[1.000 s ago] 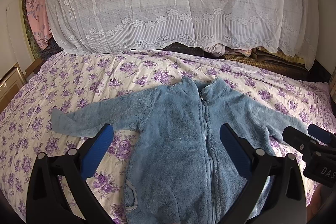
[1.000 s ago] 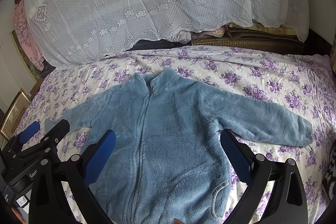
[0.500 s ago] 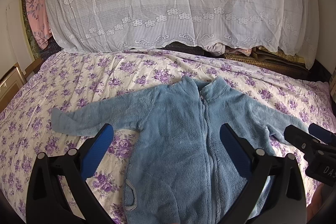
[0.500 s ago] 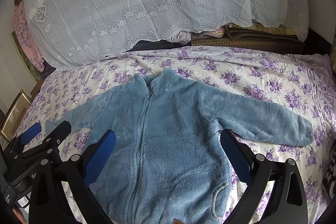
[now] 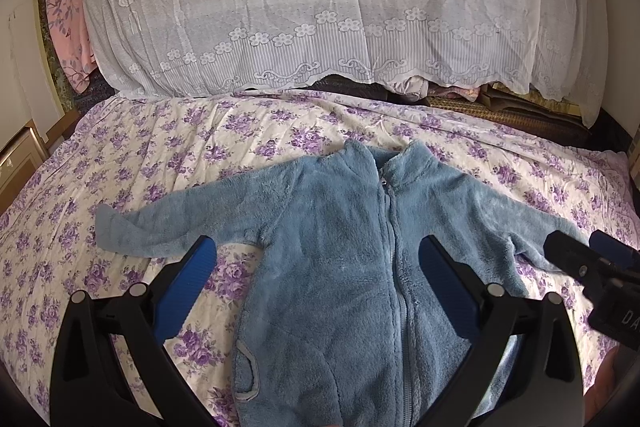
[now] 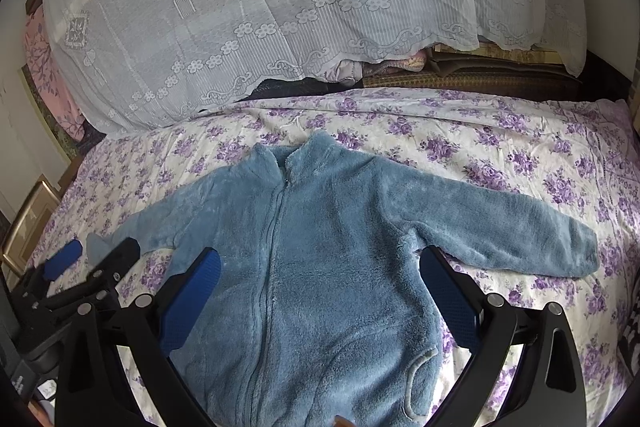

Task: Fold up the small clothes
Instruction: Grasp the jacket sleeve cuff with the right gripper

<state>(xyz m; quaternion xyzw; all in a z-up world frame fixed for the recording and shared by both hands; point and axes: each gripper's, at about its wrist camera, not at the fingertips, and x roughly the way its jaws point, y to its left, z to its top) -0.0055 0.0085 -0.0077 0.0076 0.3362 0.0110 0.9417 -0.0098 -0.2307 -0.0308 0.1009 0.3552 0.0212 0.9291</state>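
On the floral bedspread (image 5: 168, 155) ahead of me, the small blue fleece jacket (image 5: 344, 267) lies flat, front up and zipped, collar toward twelve o'clock and hem toward six. Both sleeves are spread out, one reaching toward nine o'clock and the other toward three. My left gripper (image 5: 318, 277) hangs above the jacket's lower body with its jaws wide, gripping nothing; the blue pad (image 5: 188, 287) at nine o'clock sits over bare bedspread just beside the jacket's side seam, below the armpit, and the other sits over the fleece past the zipper. My right gripper (image 6: 320, 281) also hangs above the jacket with its jaws wide and nothing between them, the zipper (image 6: 272, 251) running up between the pads. In the right wrist view my left gripper shows at eight o'clock, near the cuff of that sleeve (image 6: 96, 245). At twelve o'clock, beyond the collar, a white lace cover (image 5: 320, 7) drapes over a tall pile.
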